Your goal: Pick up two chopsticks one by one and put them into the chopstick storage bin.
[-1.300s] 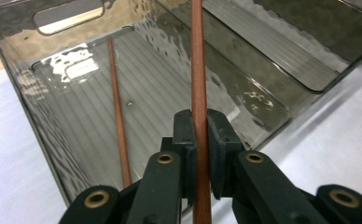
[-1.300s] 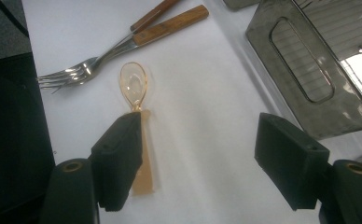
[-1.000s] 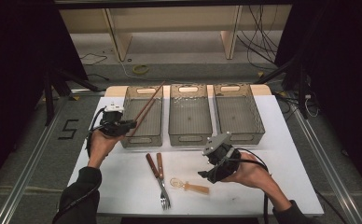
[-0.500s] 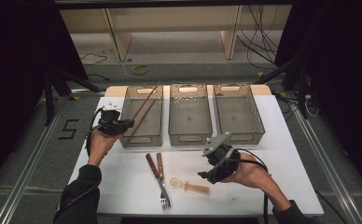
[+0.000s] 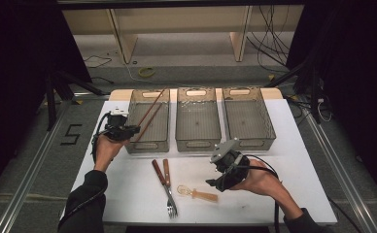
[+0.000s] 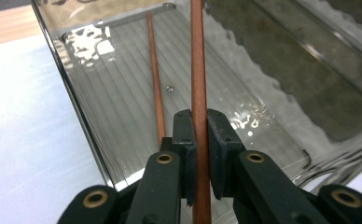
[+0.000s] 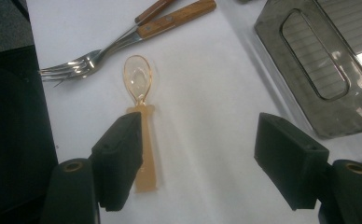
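Note:
My left gripper [image 5: 134, 130] [image 6: 198, 154] is shut on a reddish-brown chopstick [image 5: 152, 108] [image 6: 198, 84]. It holds the stick at the near left corner of the left clear bin [image 5: 145, 145], slanting up over the bin's inside. A second chopstick [image 6: 155, 74] lies on that bin's ribbed floor. My right gripper [image 5: 215, 183] [image 7: 212, 163] stands open just above the table. Its left pad [image 7: 121, 154] sits over the handle of an amber plastic spoon [image 5: 196, 193] [image 7: 139, 84], and nothing is gripped.
Two wooden-handled forks [image 5: 164, 179] [image 7: 137, 32] lie side by side left of the spoon. A middle bin [image 5: 198, 143] [image 7: 319, 70] and a right bin [image 5: 249, 141] stand beside the left one along the white table's far half.
My left gripper has shifted slightly toward the left bin with its chopstick. The right gripper has stayed still.

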`<state>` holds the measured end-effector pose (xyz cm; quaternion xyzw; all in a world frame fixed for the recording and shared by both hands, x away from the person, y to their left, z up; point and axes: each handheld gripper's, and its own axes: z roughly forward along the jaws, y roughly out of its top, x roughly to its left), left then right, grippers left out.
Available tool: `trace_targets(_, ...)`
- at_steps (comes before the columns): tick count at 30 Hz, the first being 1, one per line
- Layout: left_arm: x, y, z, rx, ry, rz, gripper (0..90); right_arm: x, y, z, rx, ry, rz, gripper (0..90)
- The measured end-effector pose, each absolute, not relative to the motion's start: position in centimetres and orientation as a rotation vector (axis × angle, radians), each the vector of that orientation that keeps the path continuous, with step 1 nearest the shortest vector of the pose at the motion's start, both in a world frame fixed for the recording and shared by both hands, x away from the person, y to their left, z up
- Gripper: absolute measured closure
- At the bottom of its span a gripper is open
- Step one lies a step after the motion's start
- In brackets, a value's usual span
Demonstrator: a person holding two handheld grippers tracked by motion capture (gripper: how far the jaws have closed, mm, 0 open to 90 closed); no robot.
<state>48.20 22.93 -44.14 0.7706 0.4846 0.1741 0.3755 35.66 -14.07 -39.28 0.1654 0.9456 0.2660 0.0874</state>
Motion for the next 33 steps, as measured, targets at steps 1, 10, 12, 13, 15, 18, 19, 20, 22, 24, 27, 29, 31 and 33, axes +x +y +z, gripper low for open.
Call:
trace_targets(1,48.2,22.9,-44.2,1.963,1.248,0.448,81.7,35.6,-14.1,-39.3,0.494,2.816,0.793,33.2)
trace_targets(10,47.9,22.9,-43.3,1.938,1.256,0.450,58.0,35.6,-14.2,-39.2,0.496,2.815,0.798,33.2)
trace_targets(12,47.7,22.8,-43.0,1.932,1.245,0.443,54.1,35.6,-14.2,-39.1,0.495,2.811,0.792,33.2)
trace_targets(13,47.5,22.8,-42.9,1.929,1.232,0.435,51.9,35.6,-14.2,-39.1,0.496,2.813,0.790,33.2)
trace_targets(15,47.3,22.7,-42.7,1.920,1.222,0.421,46.7,35.6,-14.3,-39.1,0.499,2.809,0.796,33.2)
trace_targets(18,46.8,22.4,-42.3,1.925,1.190,0.400,39.7,35.5,-14.3,-39.0,0.502,2.807,0.797,33.2)
trace_targets(19,46.6,22.2,-42.1,1.929,1.179,0.399,37.9,35.5,-14.3,-39.0,0.502,2.806,0.797,33.2)
trace_targets(20,46.4,22.1,-42.0,1.927,1.171,0.398,36.1,35.5,-14.3,-39.0,0.502,2.806,0.797,33.2)
trace_targets(22,46.1,21.9,-41.8,1.931,1.151,0.386,32.8,35.5,-14.3,-39.0,0.500,2.808,0.793,33.2)
trace_targets(24,45.8,21.6,-41.6,1.929,1.124,0.373,30.5,35.5,-14.2,-39.0,0.501,2.809,0.791,33.2)
trace_targets(27,45.1,21.0,-41.3,1.943,1.079,0.376,27.5,35.5,-14.2,-39.1,0.504,2.808,0.790,33.2)
trace_targets(29,44.7,20.7,-41.1,1.938,1.053,0.373,25.9,35.5,-14.2,-39.1,0.504,2.804,0.791,33.2)
trace_targets(31,44.3,20.4,-41.0,1.931,1.024,0.365,25.2,35.5,-14.1,-39.1,0.505,2.805,0.790,33.2)
trace_targets(33,43.9,20.1,-40.9,1.929,1.004,0.367,24.8,35.5,-14.1,-39.2,0.499,2.807,0.784,33.2)
